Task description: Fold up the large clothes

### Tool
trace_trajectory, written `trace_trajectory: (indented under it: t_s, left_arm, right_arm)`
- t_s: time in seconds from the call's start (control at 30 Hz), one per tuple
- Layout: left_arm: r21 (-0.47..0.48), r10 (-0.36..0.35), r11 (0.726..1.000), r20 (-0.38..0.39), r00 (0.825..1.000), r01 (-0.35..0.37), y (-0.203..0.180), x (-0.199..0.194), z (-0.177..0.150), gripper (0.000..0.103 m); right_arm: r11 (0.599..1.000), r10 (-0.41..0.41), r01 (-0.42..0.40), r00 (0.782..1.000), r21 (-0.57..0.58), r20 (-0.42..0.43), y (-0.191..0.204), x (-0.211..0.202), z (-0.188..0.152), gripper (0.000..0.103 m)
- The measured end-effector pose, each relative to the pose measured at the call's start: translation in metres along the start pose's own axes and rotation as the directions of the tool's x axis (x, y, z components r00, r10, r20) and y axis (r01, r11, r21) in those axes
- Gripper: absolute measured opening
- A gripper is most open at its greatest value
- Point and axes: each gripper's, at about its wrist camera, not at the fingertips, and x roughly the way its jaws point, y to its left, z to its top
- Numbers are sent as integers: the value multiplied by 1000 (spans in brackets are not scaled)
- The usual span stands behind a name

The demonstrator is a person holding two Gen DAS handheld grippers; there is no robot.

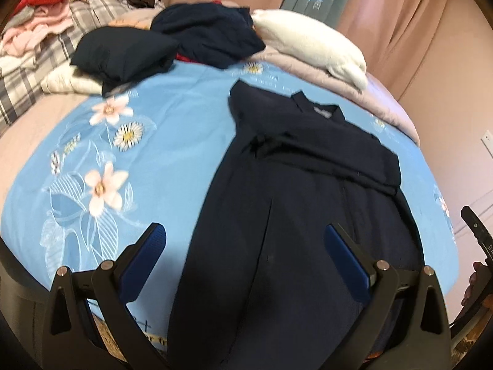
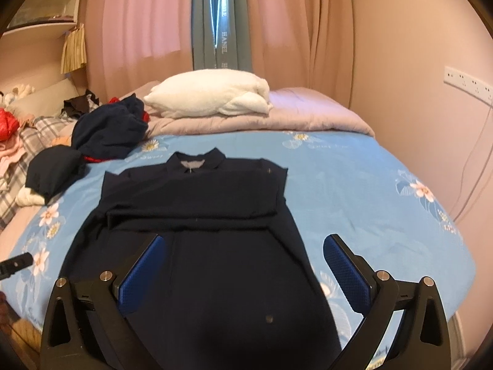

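Observation:
A long dark navy garment (image 1: 277,209) lies flat on the blue floral bedsheet (image 1: 160,160), collar toward the pillow, with both sleeves folded across its chest. The same garment (image 2: 197,215) fills the middle of the right wrist view. My left gripper (image 1: 245,231) hovers open above the garment's lower part, blue pads wide apart, nothing between them. My right gripper (image 2: 243,240) also stands open over the lower half of the garment, holding nothing. The right gripper's tip (image 1: 476,231) shows at the right edge of the left wrist view.
A white pillow (image 2: 209,95) lies on a pinkish quilt (image 2: 308,117) at the bed's head. Dark folded clothes (image 1: 123,52) and a loose navy heap (image 1: 212,34) sit at the far left, beside plaid bedding (image 1: 27,71). Pink curtains and a wall (image 2: 416,141) close in on the right.

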Motion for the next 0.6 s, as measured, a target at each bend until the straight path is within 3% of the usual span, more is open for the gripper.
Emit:
trace_trajectory:
  t_s: [0.37, 0.6]
  left_arm:
    - [-15, 19, 1000, -93, 995, -20, 22, 19, -48, 103]
    - [-65, 15, 998, -155, 988, -26, 40, 31, -71, 103]
  right_arm:
    - [996, 26, -17, 994, 86, -102, -27, -7, -64, 101]
    - [993, -20, 44, 979, 114, -203, -52, -1, -105, 101]
